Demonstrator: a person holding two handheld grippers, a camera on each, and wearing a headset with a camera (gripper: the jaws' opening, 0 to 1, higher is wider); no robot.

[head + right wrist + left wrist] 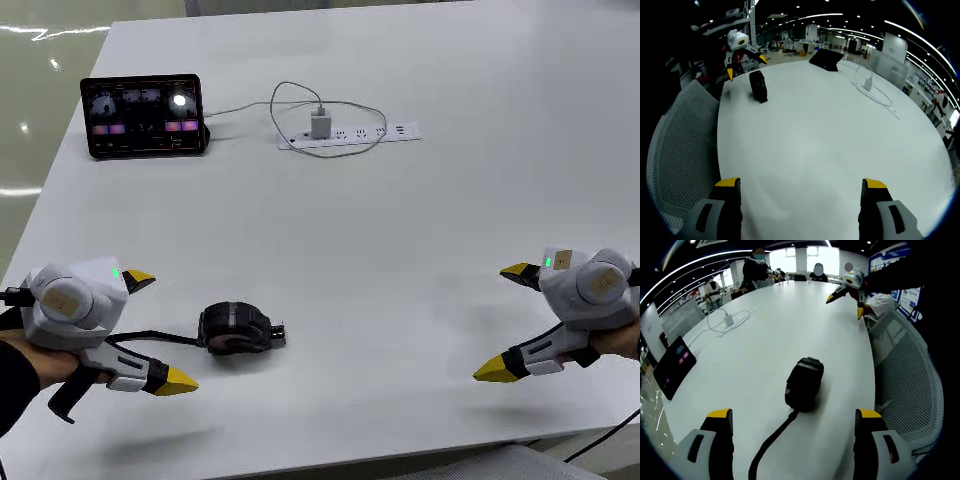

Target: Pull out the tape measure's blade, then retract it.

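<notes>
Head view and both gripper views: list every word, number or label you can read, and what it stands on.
None is readable.
On the tablet: screen tiles too small.
On the tape measure: no legible label.
On the power strip: markings too small.
On the wall boards: blurred.

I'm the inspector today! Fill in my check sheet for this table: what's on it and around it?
Surface: white table, mostly bare.
Job's things: black tape measure lying before the left gripper, blade looks in.
Clutter: tablet, power strip with charger, far side.
Grippers: left gripper and right gripper open, empty.
Cables: white cable from charger to tablet; black cord on tape measure.
Surroundings: mesh chair; people far off.
</notes>
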